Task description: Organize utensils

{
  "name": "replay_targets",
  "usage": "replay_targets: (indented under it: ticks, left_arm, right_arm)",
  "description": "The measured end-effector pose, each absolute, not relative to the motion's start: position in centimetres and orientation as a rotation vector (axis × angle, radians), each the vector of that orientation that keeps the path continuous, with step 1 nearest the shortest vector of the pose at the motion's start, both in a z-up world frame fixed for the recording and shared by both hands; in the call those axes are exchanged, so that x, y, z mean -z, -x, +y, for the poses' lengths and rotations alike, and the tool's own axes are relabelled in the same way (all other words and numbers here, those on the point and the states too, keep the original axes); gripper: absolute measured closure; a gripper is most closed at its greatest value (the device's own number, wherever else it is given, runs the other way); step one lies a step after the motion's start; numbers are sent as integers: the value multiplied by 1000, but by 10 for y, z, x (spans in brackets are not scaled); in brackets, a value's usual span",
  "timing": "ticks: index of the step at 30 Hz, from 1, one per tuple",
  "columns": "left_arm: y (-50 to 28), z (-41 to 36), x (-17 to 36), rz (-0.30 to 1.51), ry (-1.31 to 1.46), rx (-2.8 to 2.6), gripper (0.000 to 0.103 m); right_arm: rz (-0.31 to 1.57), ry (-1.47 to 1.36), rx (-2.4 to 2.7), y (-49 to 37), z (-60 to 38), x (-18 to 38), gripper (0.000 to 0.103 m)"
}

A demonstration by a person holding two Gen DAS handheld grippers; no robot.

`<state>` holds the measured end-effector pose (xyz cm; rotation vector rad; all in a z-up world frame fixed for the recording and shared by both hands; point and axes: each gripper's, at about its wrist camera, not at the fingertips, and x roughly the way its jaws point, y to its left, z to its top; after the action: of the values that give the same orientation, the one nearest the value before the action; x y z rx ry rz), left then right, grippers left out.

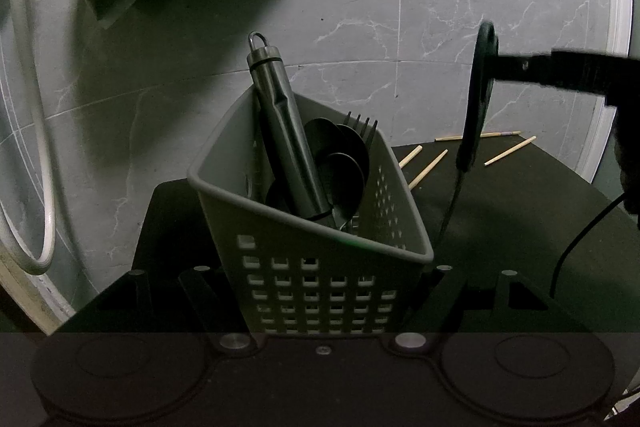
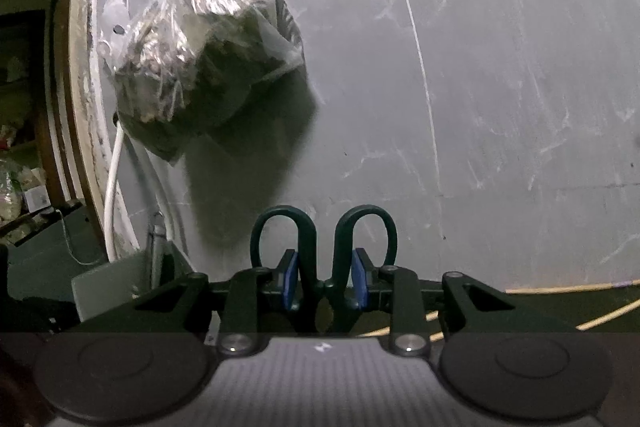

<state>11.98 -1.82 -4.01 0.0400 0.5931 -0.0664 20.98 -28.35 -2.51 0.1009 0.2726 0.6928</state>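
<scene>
Grey perforated basket (image 1: 316,259) sits lower centre of left wrist view, between spread fingers (image 1: 192,287) of left gripper (image 1: 320,291); contact with walls unclear, cannot tell if grasped. Basket holds steel-handled tool (image 1: 286,135), dark spoons (image 1: 340,155), fork (image 1: 366,127). Right gripper (image 2: 325,277) clenched on scissors (image 2: 324,247), blue pads (image 2: 290,281) pinching handle loops at lower centre. Same scissors (image 1: 474,107) hang upright right of basket, above black bench (image 1: 520,203). Wooden sticks (image 1: 428,169) lie on bench behind. Plastic bag (image 2: 200,59) hangs on wall, upper left.
</scene>
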Motion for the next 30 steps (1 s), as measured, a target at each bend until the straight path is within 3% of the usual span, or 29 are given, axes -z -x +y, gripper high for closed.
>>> replay_targets:
  ticks: [17, 30]
  left_arm:
    - [-120, -19, 41, 590, -38, 65, 27]
    - [-121, -19, 41, 590, -39, 67, 27]
  right_arm:
    - [22, -113, -973, -189, -250, -70, 71]
    - [73, -105, -1073, -182, -203, -54, 71]
